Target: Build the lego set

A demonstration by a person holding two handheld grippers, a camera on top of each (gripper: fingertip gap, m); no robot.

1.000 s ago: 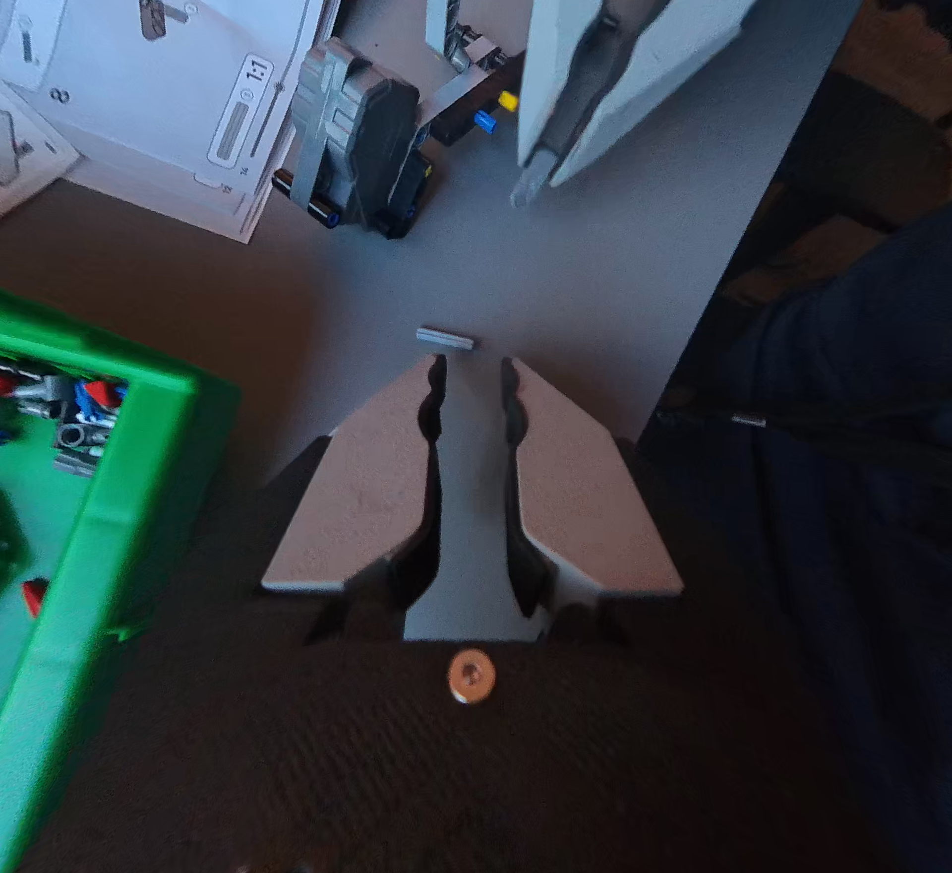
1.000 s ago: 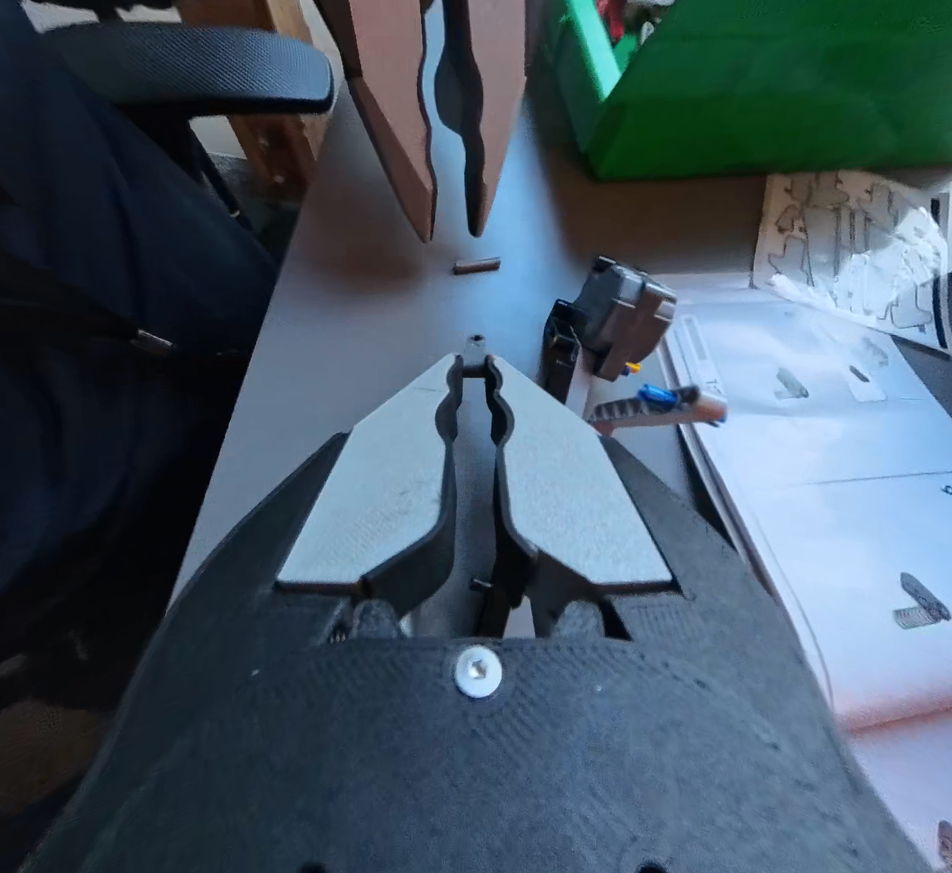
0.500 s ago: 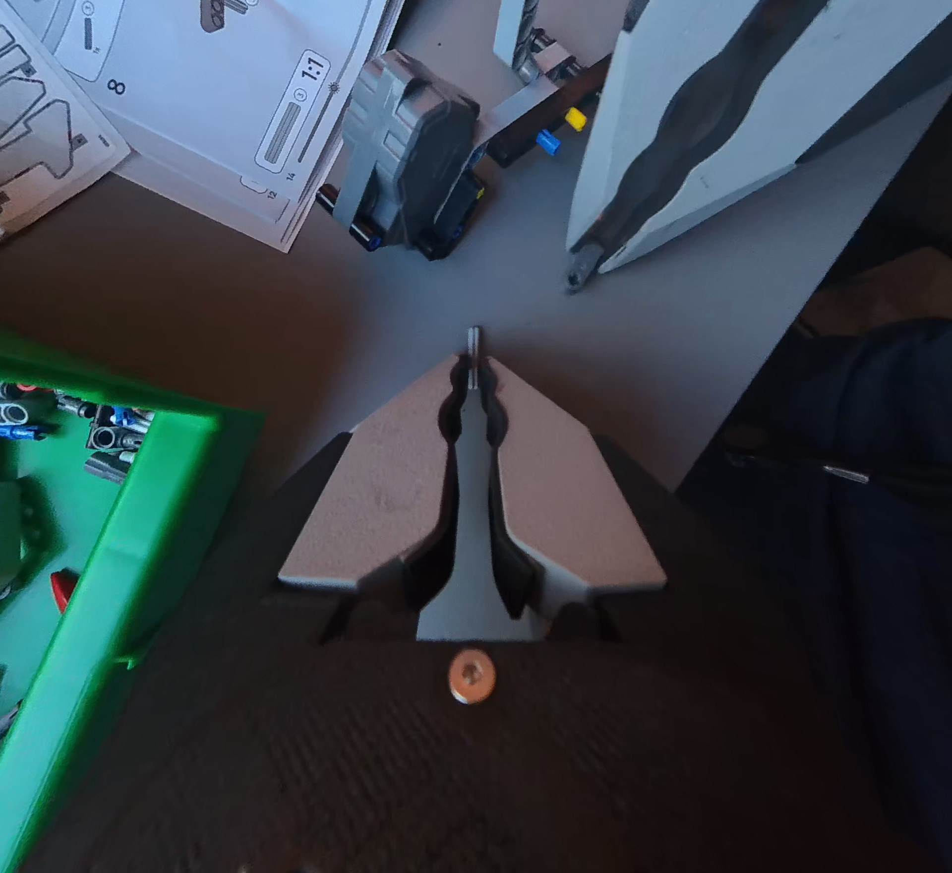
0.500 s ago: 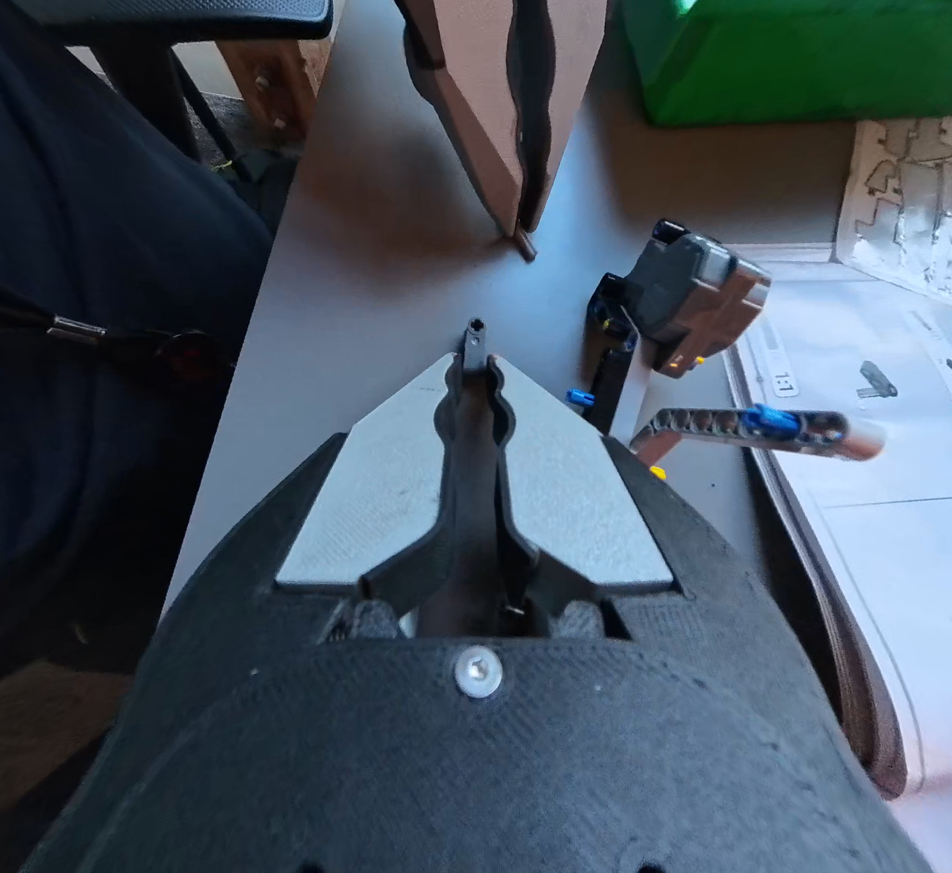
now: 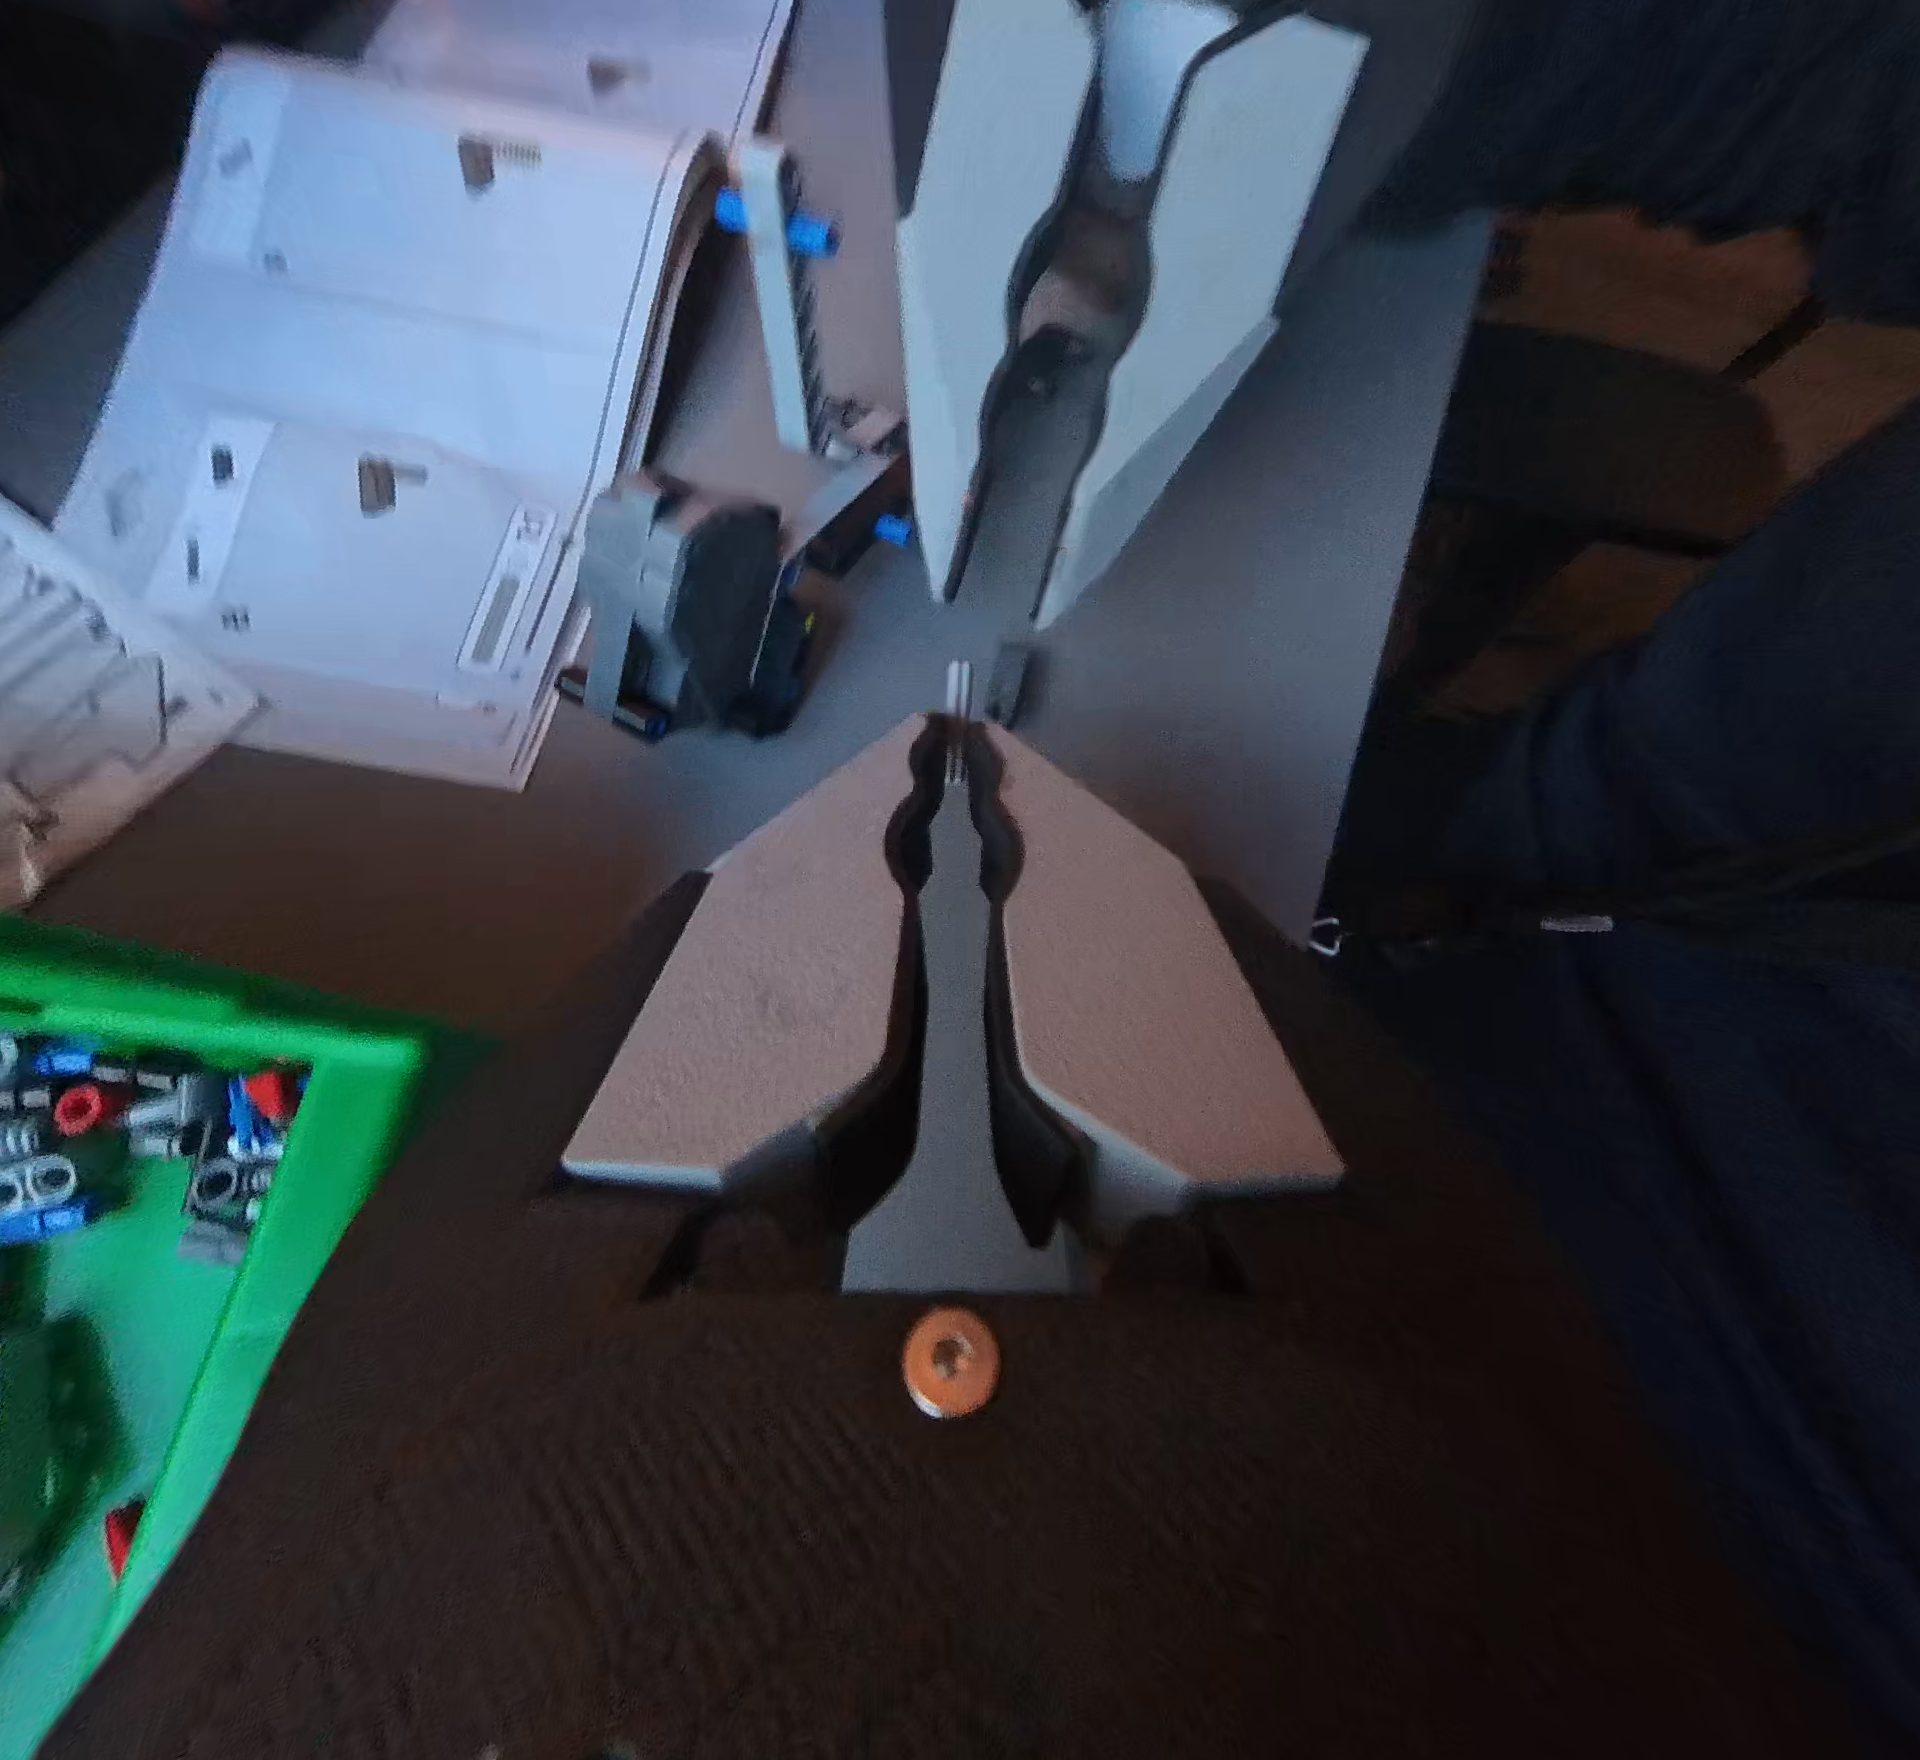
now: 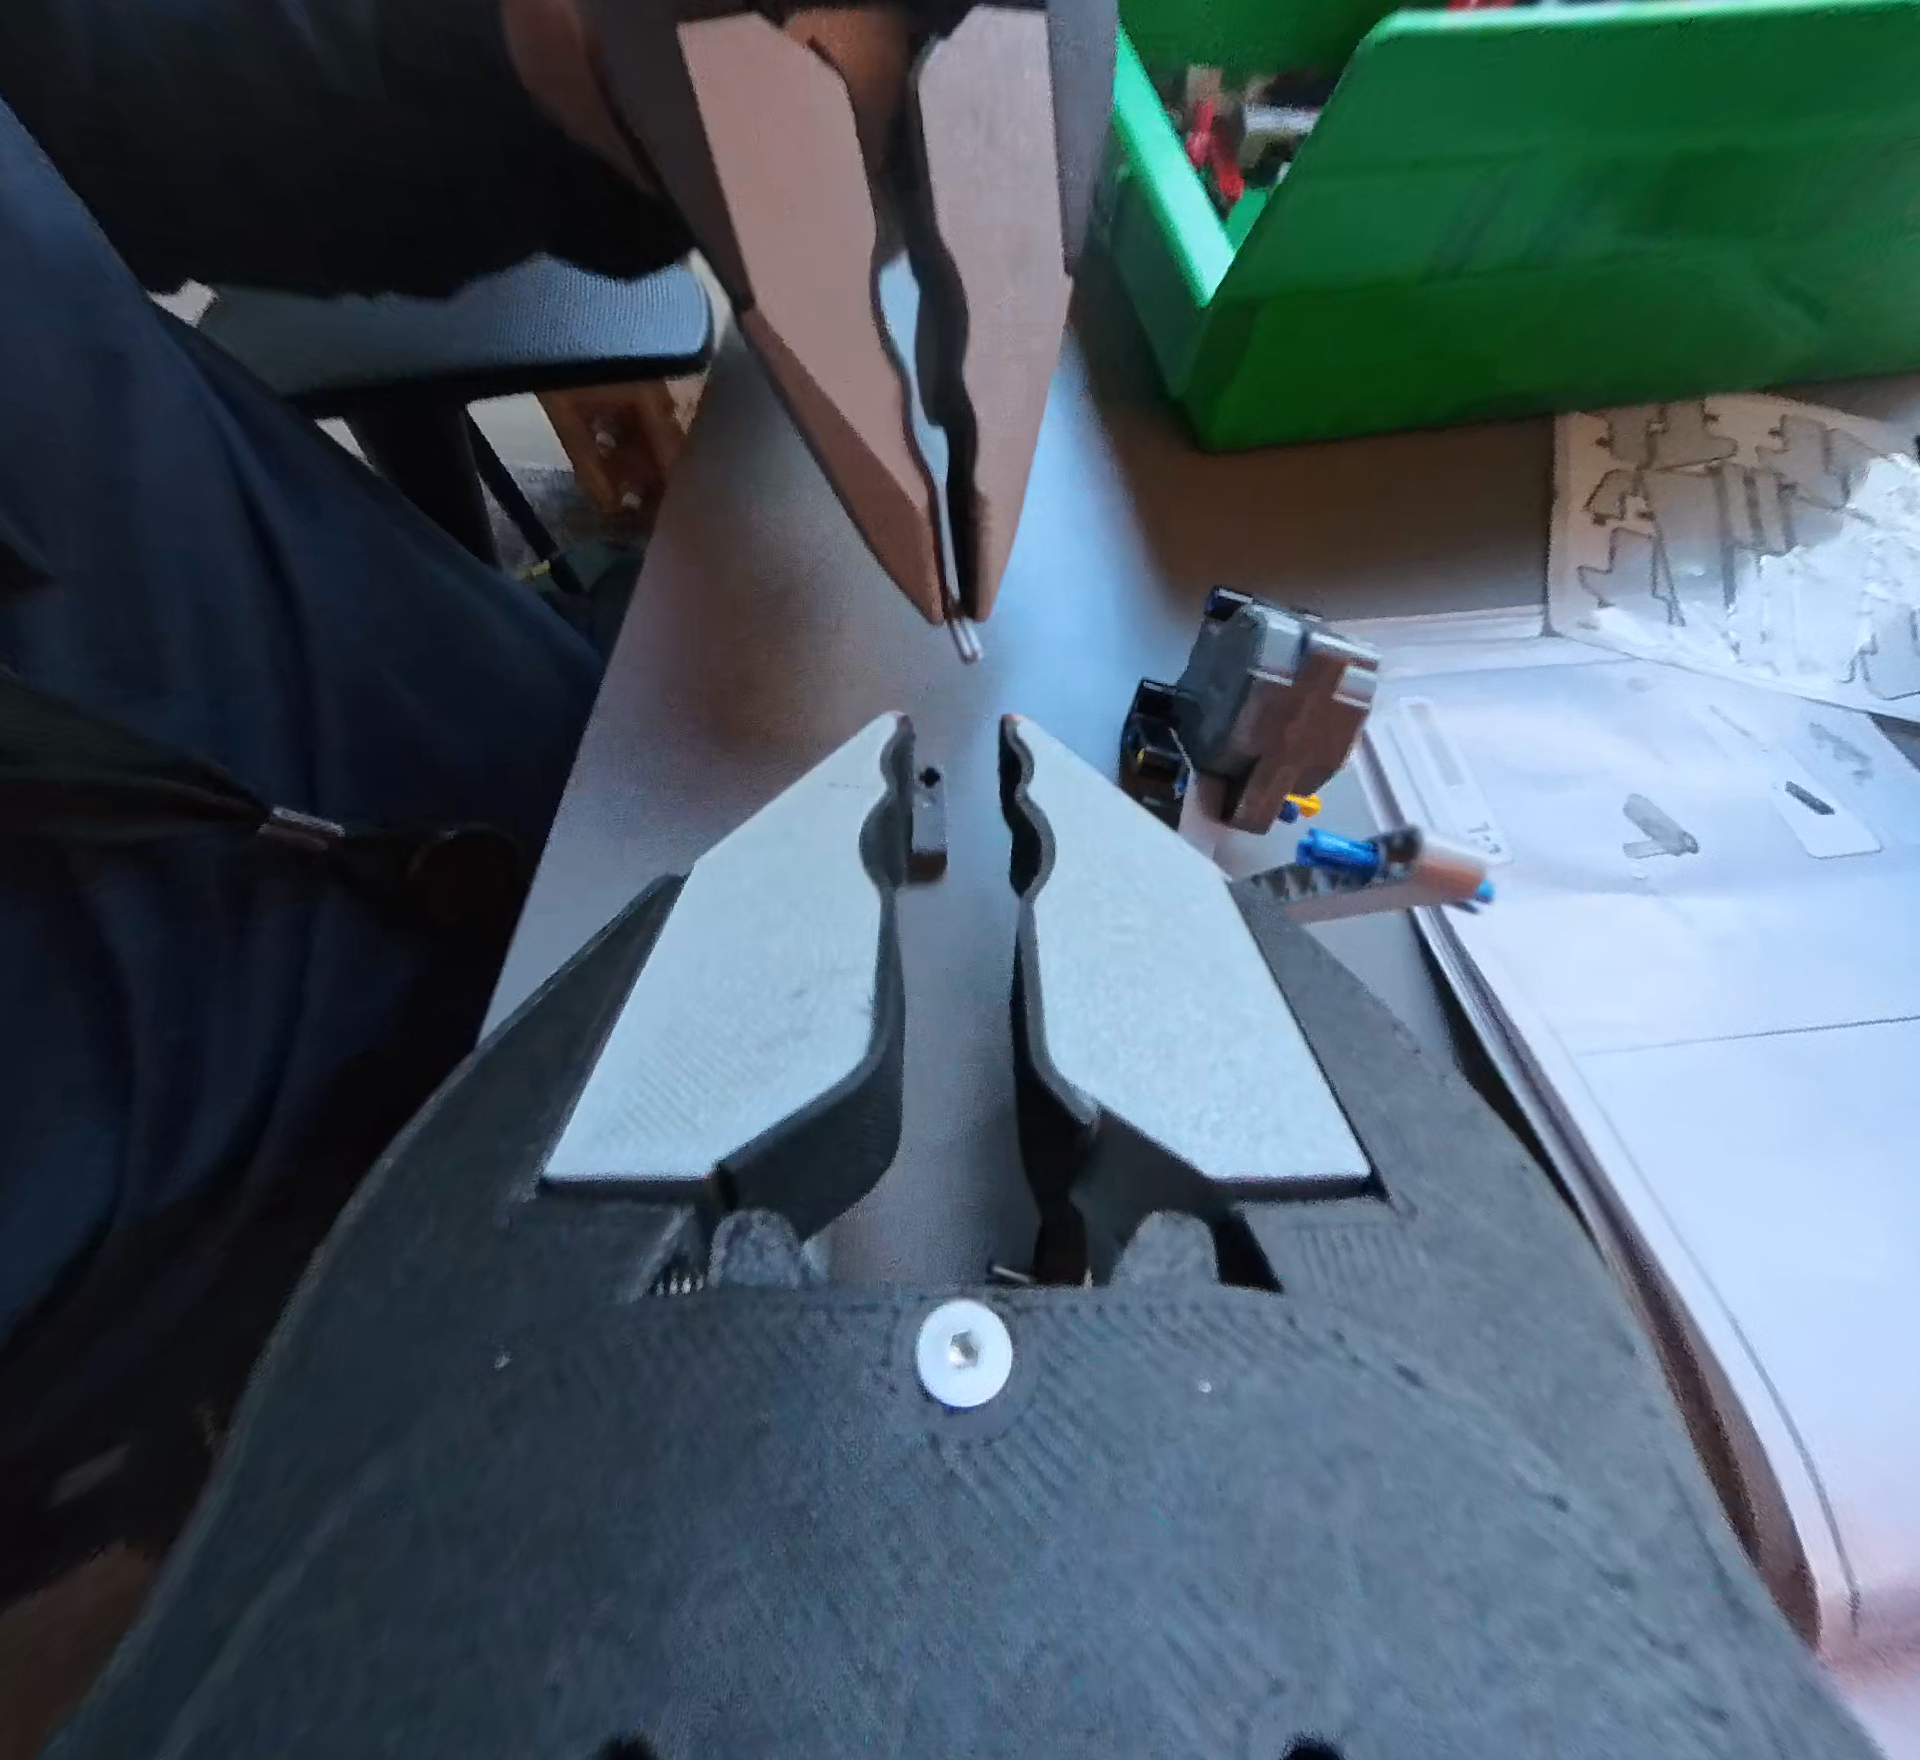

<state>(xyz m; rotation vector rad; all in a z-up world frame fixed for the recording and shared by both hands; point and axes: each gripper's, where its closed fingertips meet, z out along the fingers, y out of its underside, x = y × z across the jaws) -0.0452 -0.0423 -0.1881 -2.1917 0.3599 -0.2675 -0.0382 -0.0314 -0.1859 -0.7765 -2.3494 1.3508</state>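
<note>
Your left gripper [image 5: 957,731] has closed its jaws on the small grey axle [image 5: 959,687] and lifted it off the counter [image 5: 1195,630], while your right gripper [image 6: 953,723] has opened, leaving the black connector [image 6: 928,819] lying between its jaws, so mating them now needs a fresh grasp.

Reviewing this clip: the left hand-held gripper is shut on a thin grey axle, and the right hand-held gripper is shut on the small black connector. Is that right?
Not quite. The left hand-held gripper is shut on the thin grey axle, but the right hand-held gripper is open: the right wrist view shows its jaws apart, with the small black connector loose between them beside one finger, on the grey table.
</note>
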